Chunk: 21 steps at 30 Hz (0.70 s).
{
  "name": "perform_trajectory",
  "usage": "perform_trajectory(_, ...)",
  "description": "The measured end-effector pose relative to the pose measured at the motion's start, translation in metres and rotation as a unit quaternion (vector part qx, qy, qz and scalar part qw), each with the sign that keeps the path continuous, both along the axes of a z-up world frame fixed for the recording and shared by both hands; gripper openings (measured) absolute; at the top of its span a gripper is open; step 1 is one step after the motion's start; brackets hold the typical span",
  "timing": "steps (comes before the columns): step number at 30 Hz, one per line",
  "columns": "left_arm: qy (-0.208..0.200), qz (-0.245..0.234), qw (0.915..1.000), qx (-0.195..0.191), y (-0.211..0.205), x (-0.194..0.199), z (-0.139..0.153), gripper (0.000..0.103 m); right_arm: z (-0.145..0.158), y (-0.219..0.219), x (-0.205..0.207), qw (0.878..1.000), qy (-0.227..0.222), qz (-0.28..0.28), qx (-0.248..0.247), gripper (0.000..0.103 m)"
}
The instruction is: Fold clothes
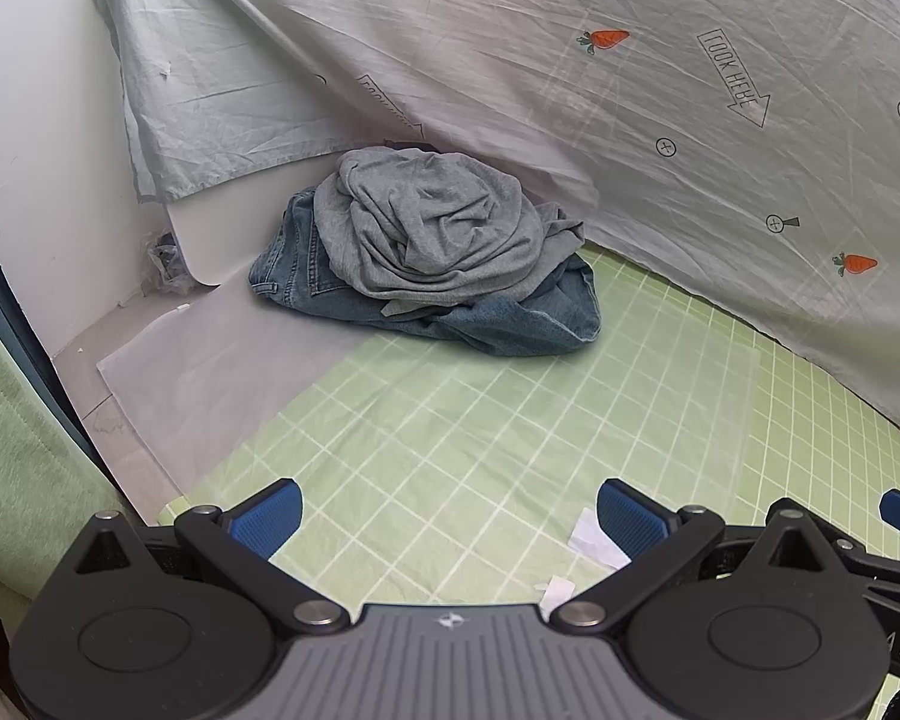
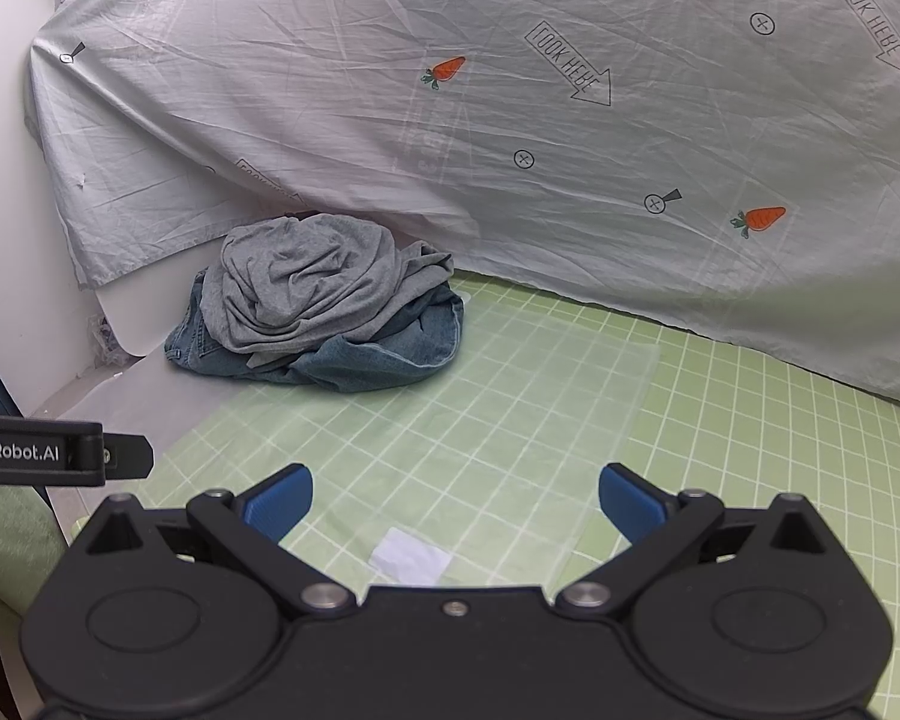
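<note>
A crumpled grey shirt (image 1: 438, 228) lies in a heap on top of bunched blue jeans (image 1: 510, 324) at the far end of the green grid mat (image 1: 510, 420). The pile also shows in the right wrist view, shirt (image 2: 312, 282) over jeans (image 2: 378, 360). My left gripper (image 1: 450, 516) is open and empty, low over the mat, well short of the pile. My right gripper (image 2: 456, 504) is open and empty too, beside the left one, whose body (image 2: 60, 453) shows at the left edge of the right wrist view.
A pale sheet printed with carrots (image 2: 510, 150) hangs as a backdrop behind the pile. A translucent sheet (image 2: 450, 420) lies on the mat. A white paper scrap (image 2: 411, 558) lies near my right gripper. A white wall (image 1: 42, 180) stands at the left.
</note>
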<state>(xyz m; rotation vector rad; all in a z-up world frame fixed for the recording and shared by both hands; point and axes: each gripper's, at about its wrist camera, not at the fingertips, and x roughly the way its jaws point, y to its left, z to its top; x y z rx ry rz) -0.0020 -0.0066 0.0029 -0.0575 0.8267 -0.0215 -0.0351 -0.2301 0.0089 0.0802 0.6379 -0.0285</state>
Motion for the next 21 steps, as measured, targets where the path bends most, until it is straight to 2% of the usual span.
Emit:
perform_trajectory(13,0.011,0.005,0.9999,-0.002,0.002,0.007,-0.003,0.103,-0.003,-0.001,0.006,1.0,0.01,0.002,0.004,0.103)
perform_trajectory(21,0.026,0.008,0.9996,-0.004,0.002,0.029,-0.008,0.103,-0.005,-0.009,0.027,1.0,0.011,-0.01,0.002,0.103)
